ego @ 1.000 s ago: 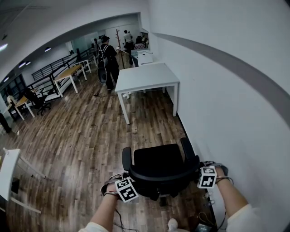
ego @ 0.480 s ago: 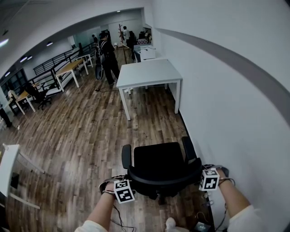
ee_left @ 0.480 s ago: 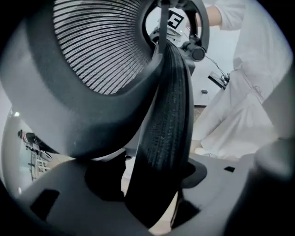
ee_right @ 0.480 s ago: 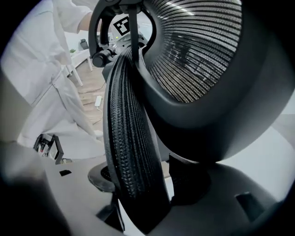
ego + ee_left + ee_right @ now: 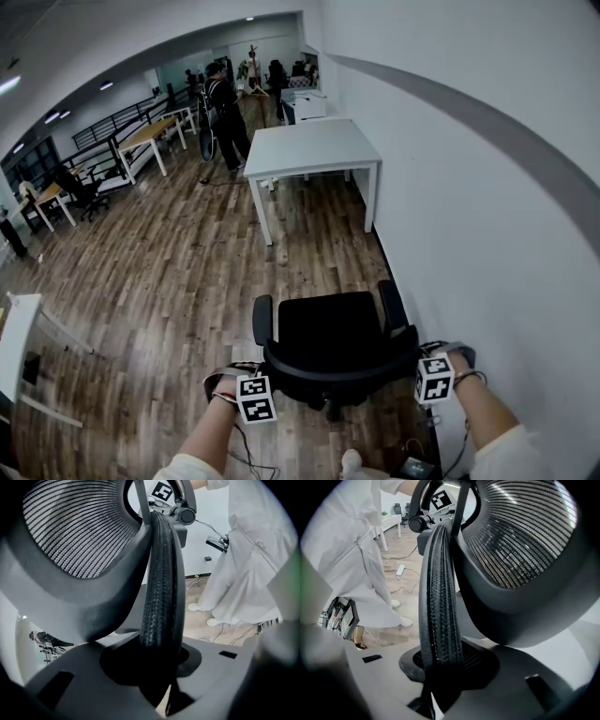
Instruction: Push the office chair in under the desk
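Observation:
The black office chair (image 5: 328,333) stands on the wood floor beside the wall, its seat facing the white desk (image 5: 314,148) farther ahead. I stand behind its backrest. My left gripper (image 5: 251,377) is at the backrest's left edge, my right gripper (image 5: 427,364) at its right edge. Both have just been closing. In the left gripper view the ribbed black backrest rim (image 5: 161,597) runs down between the jaws of the left gripper (image 5: 159,667), which press on it. In the right gripper view the backrest rim (image 5: 440,597) sits gripped the same way in the right gripper (image 5: 443,672).
A white wall (image 5: 469,216) runs close along the chair's right side. A person (image 5: 223,108) stands by the desk's far left corner. More desks (image 5: 150,136) and another chair (image 5: 80,192) stand at the left. Cables and a device (image 5: 417,466) lie by my feet.
Both marker cubes have rolled a little at the backrest's edges, and the left one has sunk slightly in the head view. The chair has stayed where it was.

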`<move>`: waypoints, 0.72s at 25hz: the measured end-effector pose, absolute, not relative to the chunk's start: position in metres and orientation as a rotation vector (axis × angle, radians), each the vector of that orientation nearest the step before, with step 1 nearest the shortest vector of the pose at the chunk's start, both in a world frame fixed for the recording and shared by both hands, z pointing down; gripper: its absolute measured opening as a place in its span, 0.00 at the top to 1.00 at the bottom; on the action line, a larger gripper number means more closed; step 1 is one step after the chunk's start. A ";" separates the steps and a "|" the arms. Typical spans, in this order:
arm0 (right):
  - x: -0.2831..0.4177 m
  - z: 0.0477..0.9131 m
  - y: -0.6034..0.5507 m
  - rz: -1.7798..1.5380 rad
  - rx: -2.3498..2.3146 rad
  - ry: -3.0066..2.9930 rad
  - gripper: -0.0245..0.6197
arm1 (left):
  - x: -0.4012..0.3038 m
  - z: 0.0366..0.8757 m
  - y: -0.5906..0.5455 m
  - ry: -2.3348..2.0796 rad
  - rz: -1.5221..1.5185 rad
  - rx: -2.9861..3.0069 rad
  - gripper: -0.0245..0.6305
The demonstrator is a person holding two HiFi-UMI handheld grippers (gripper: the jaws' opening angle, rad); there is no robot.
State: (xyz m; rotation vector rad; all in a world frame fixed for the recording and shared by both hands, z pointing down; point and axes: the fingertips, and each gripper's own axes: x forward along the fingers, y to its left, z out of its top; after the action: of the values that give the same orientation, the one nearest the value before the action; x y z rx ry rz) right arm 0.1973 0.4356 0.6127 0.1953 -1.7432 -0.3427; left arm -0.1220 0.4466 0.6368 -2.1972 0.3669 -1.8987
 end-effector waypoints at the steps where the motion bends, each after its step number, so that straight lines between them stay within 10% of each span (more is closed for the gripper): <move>1: 0.198 0.613 0.434 -0.345 0.195 -1.742 0.78 | -0.122 0.637 0.445 0.366 -1.900 -2.196 0.78; 18: 0.200 0.612 0.388 -0.359 0.178 -1.745 0.78 | -0.120 0.638 0.404 0.353 -1.927 -2.189 0.80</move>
State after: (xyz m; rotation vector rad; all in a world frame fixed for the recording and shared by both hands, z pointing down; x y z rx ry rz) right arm 0.2000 0.3882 0.6117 0.1784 -1.7454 -0.3586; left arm -0.1199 0.4038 0.6385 -2.1894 0.3530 -1.9270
